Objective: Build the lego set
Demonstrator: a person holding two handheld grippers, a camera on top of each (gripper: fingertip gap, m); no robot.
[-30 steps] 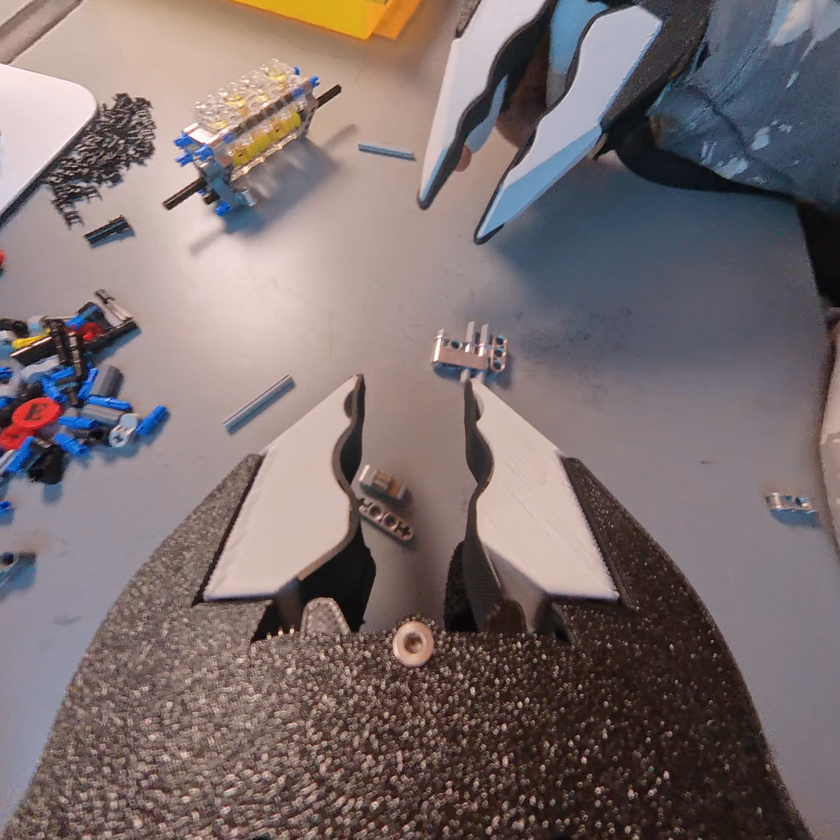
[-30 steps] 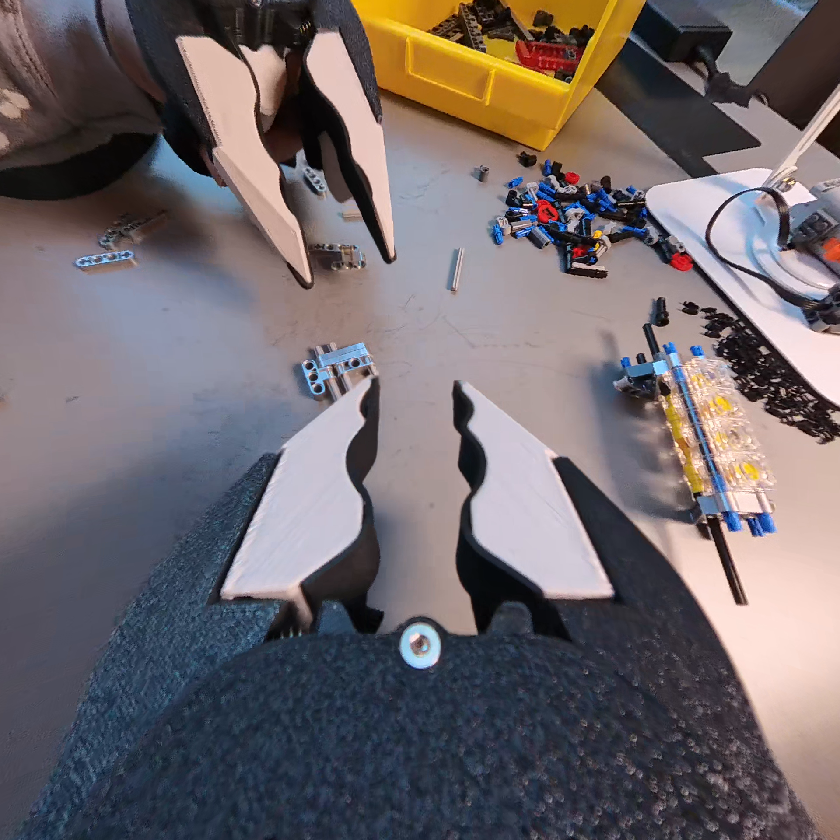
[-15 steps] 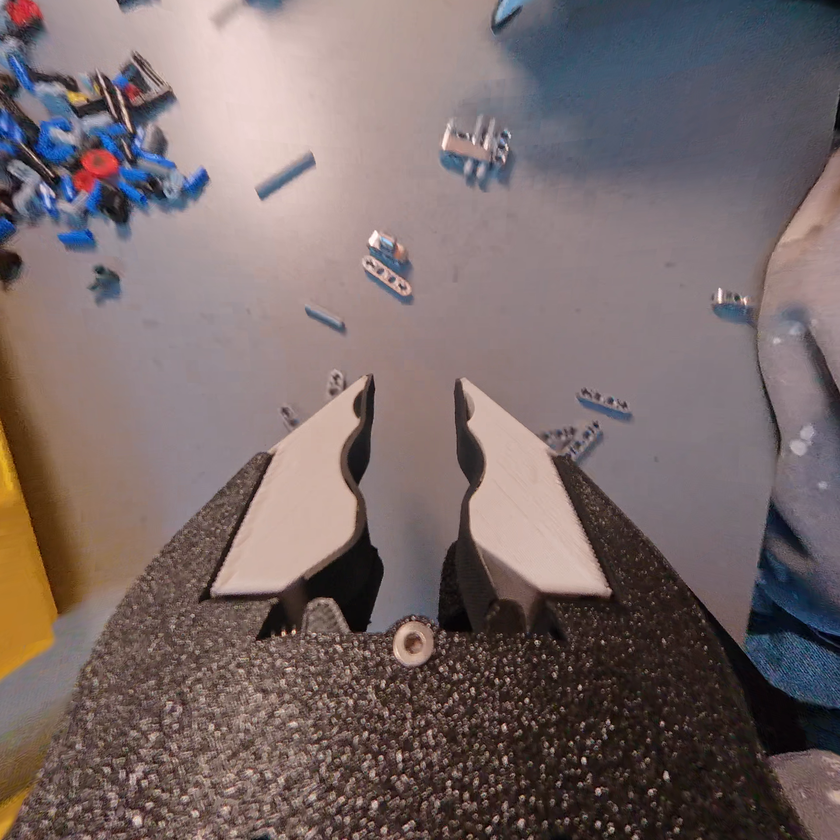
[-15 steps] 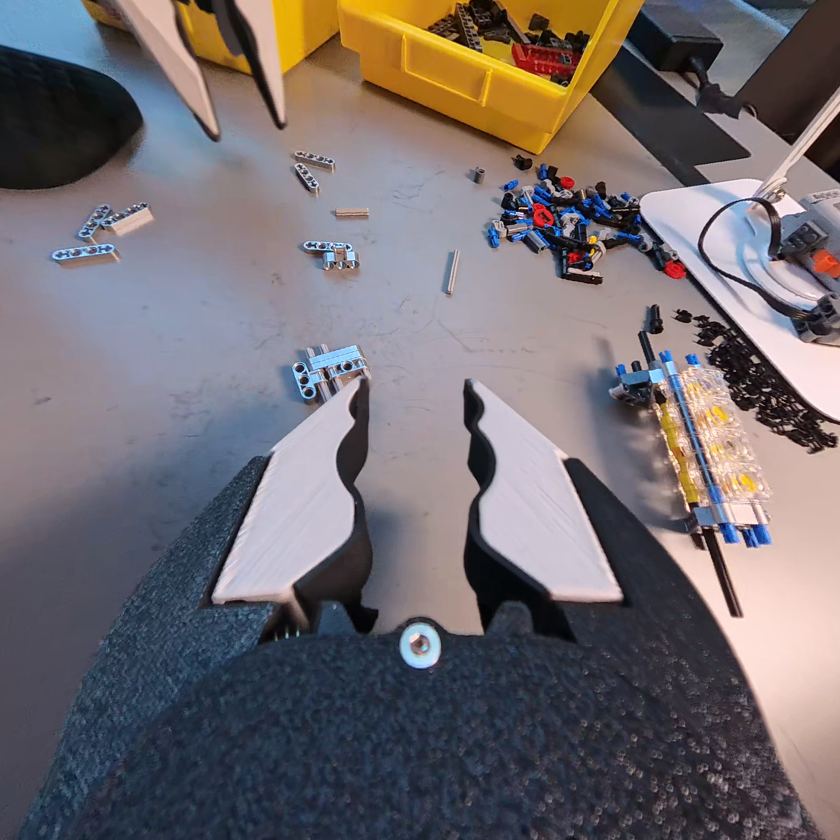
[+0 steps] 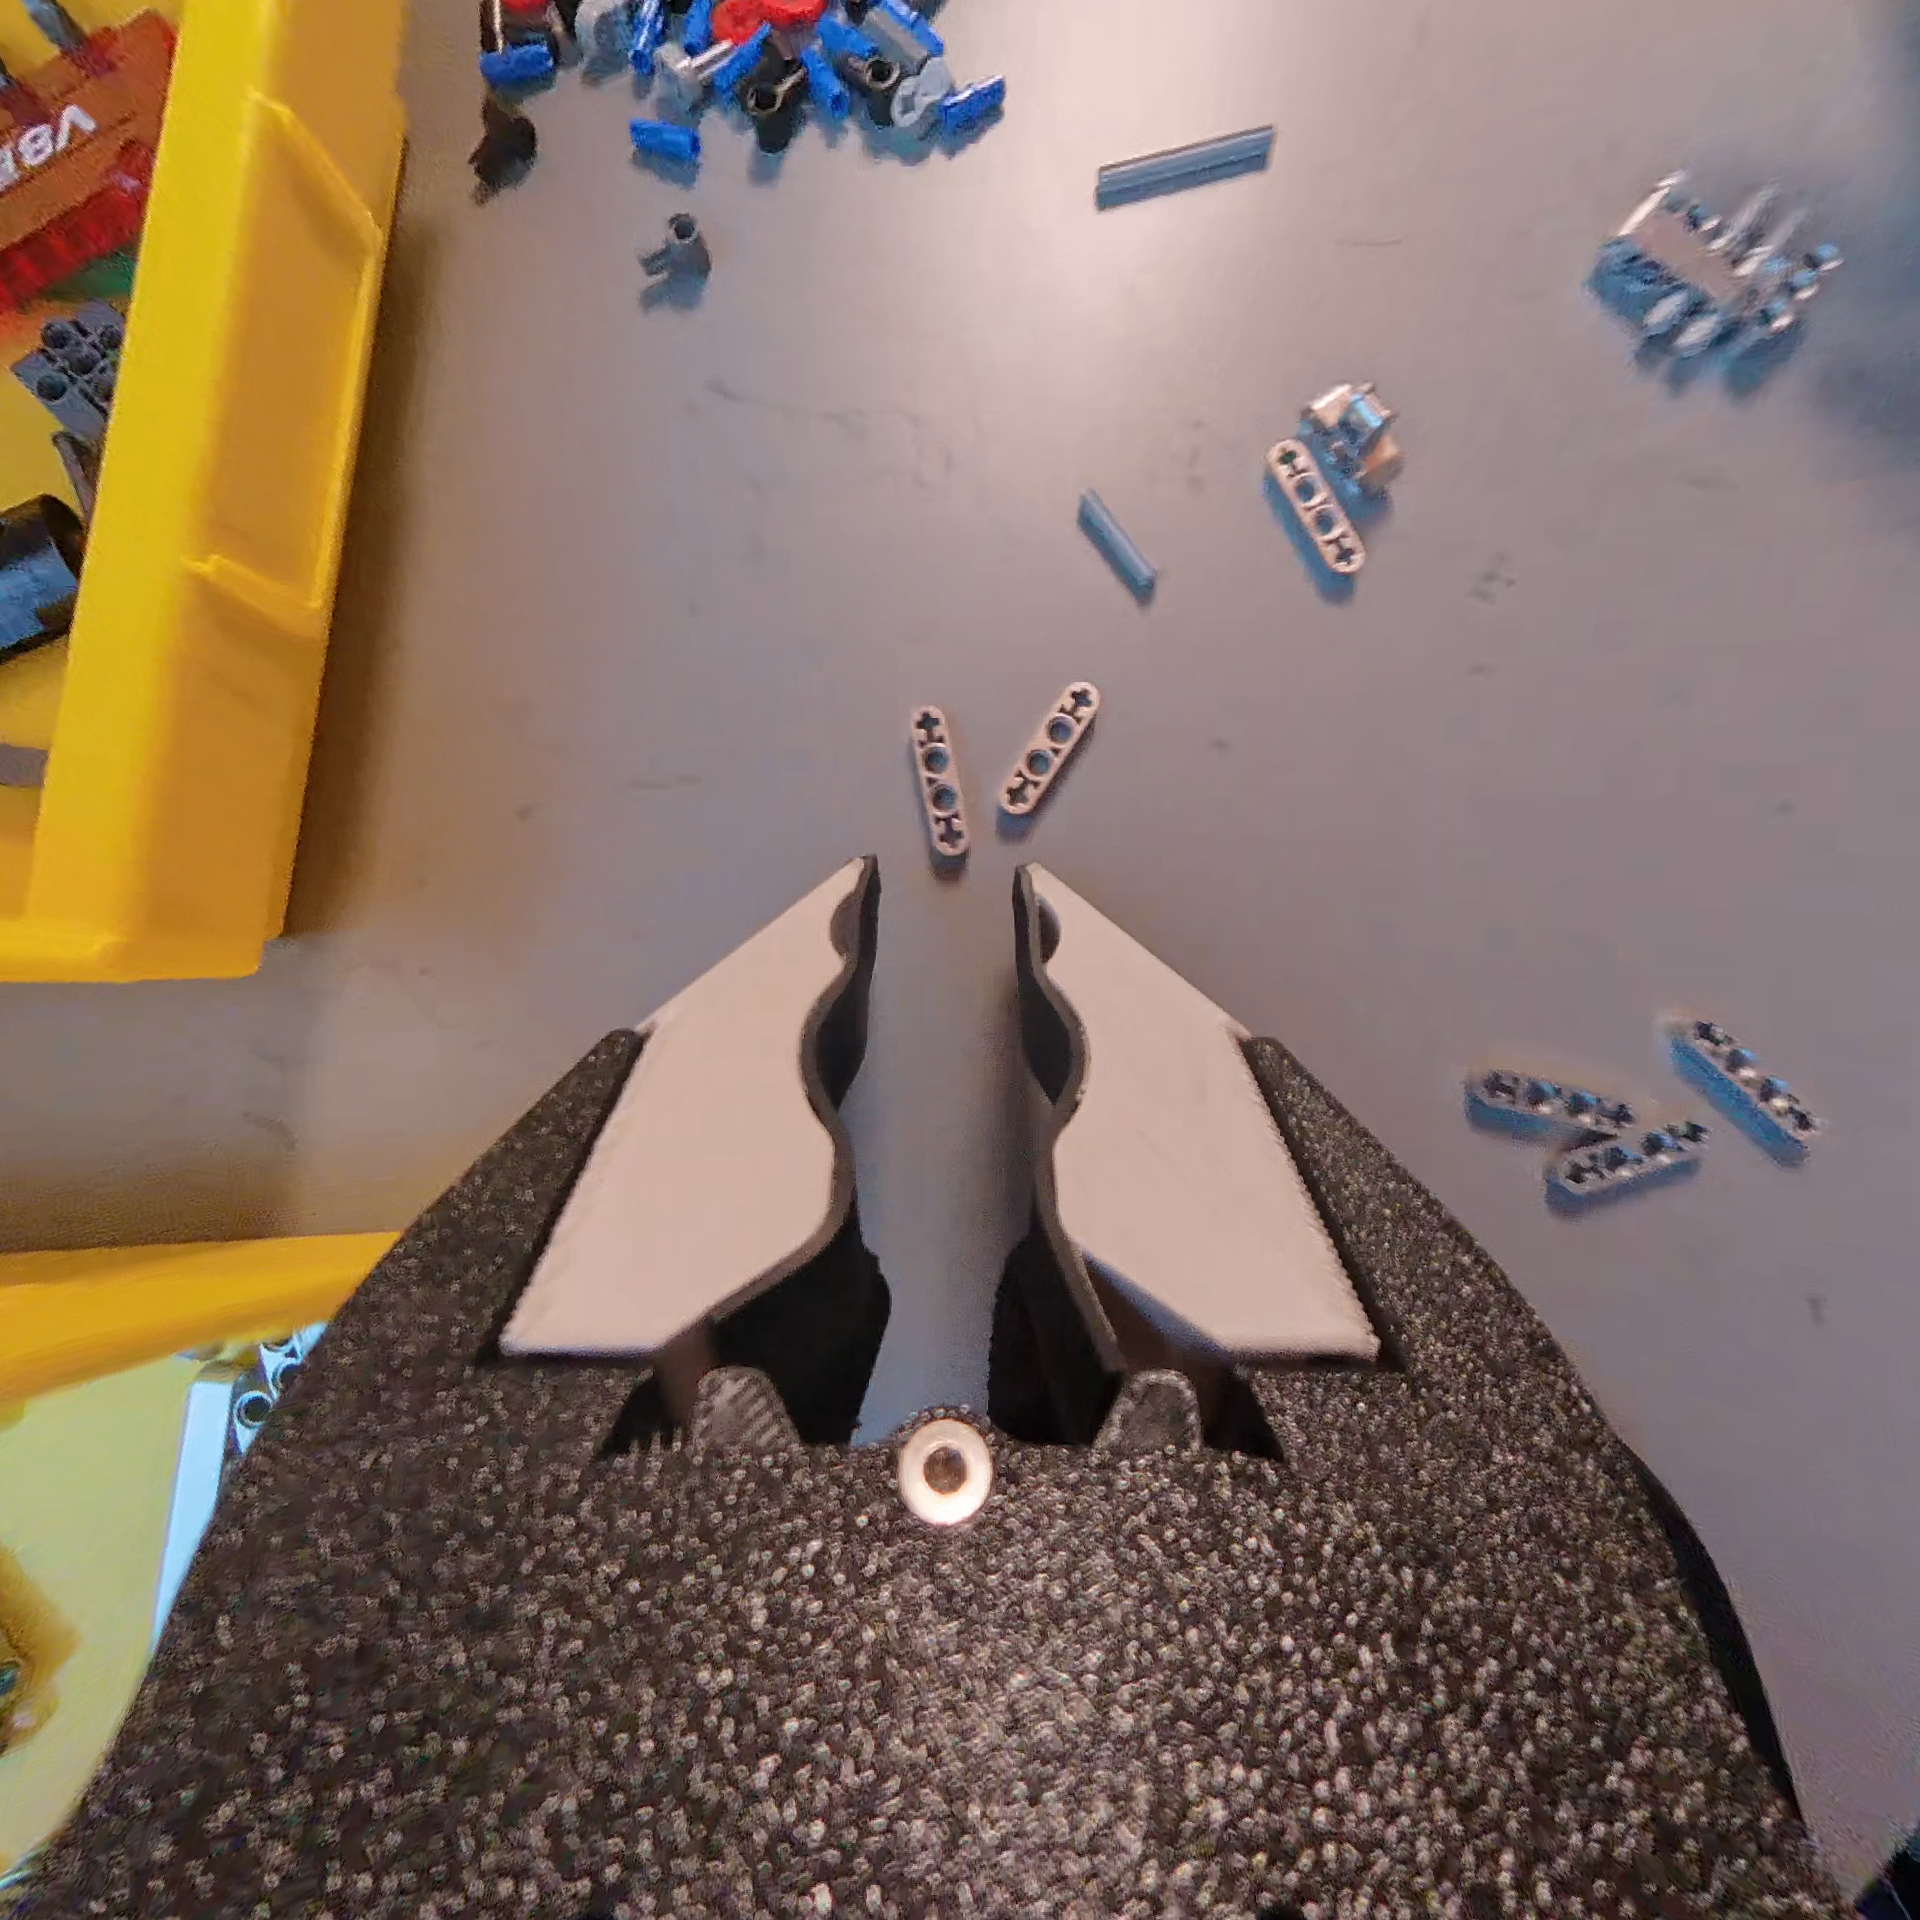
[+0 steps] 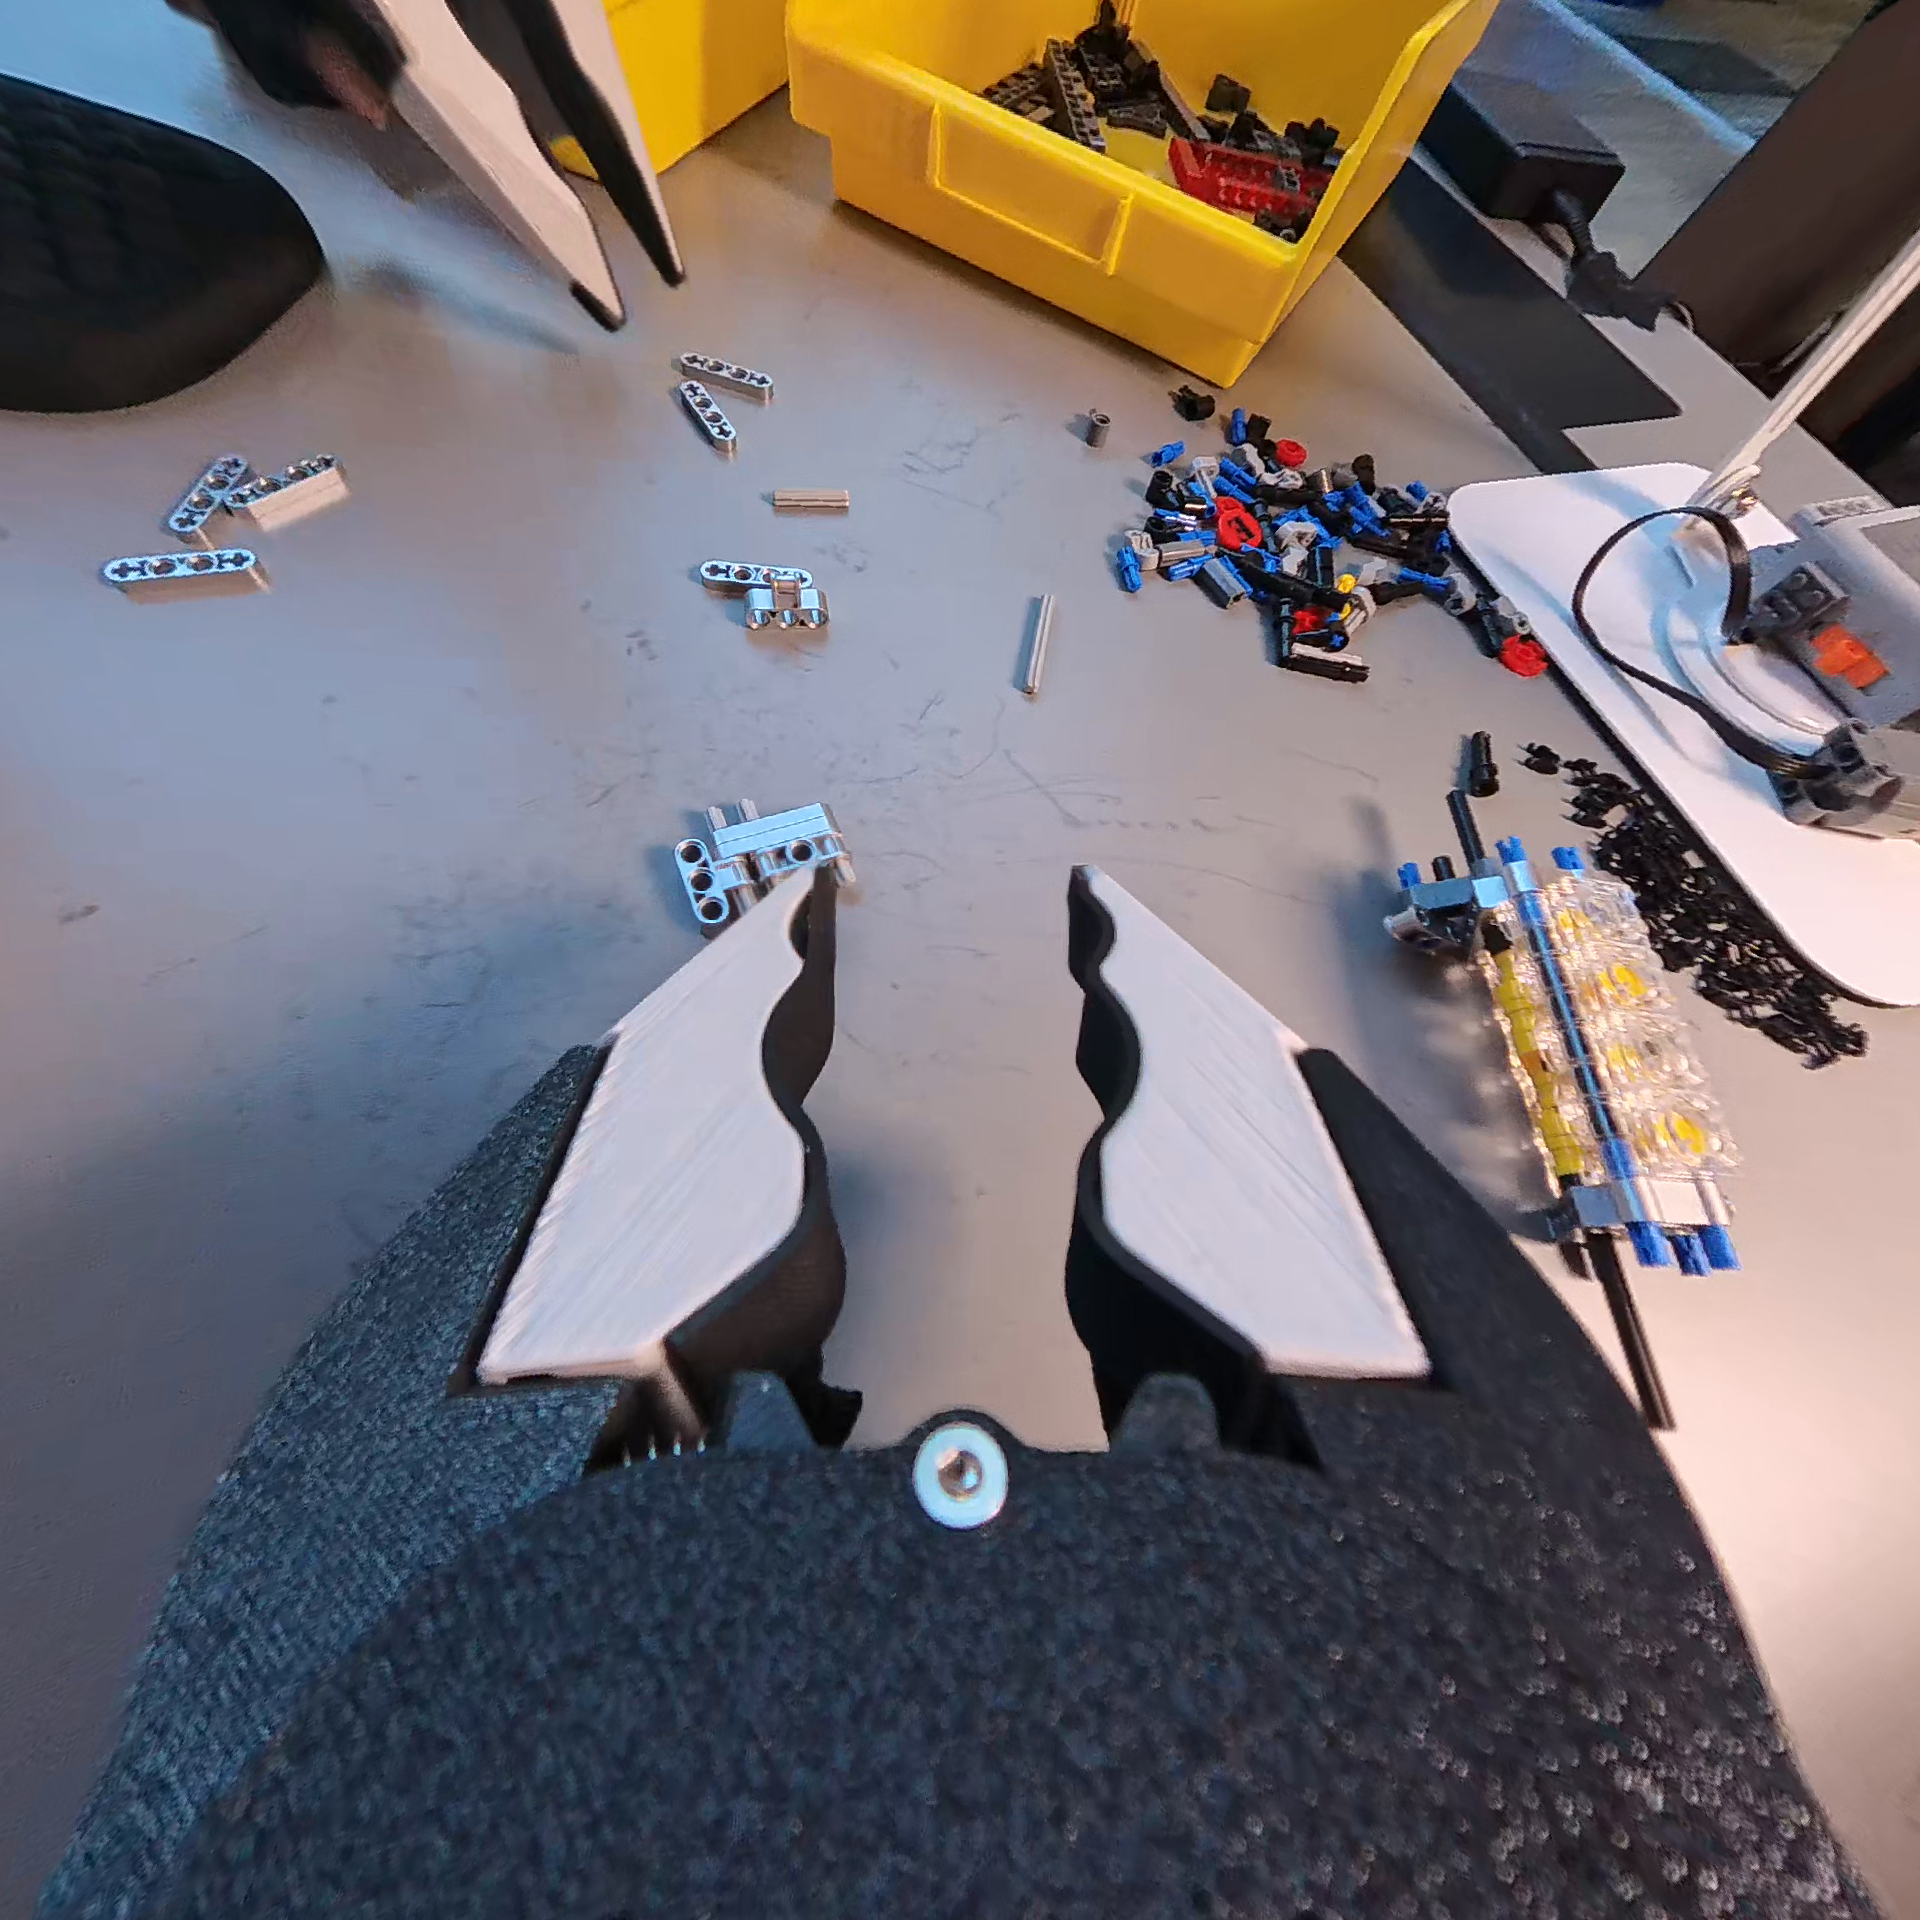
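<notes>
My left gripper (image 5: 945,868) is open and empty, its jaws a narrow gap apart. It hovers just short of two thin grey beams (image 5: 940,790) (image 5: 1049,762) that lie side by side on the grey table. It also shows in the right wrist view (image 6: 639,296), at the far left above the same beams (image 6: 727,384). My right gripper (image 6: 951,883) is open wide and empty, low over the table. Its left fingertip (image 6: 816,899) is right beside a small grey beam assembly (image 6: 758,862), and I cannot tell whether they touch.
Yellow bins of parts (image 5: 208,520) (image 6: 1091,187) stand at the back. A pile of blue, black and red pins (image 6: 1299,551), a clear engine block on an axle (image 6: 1590,1049), loose black pins (image 6: 1714,925) and a white lamp base (image 6: 1558,540) lie right. More beams (image 6: 177,566) and axles (image 6: 1034,644) are scattered.
My left gripper has pulled away from the right gripper toward the yellow bins, over the two thin beams, and its jaws have narrowed. My right gripper stayed in place and opened wider.
</notes>
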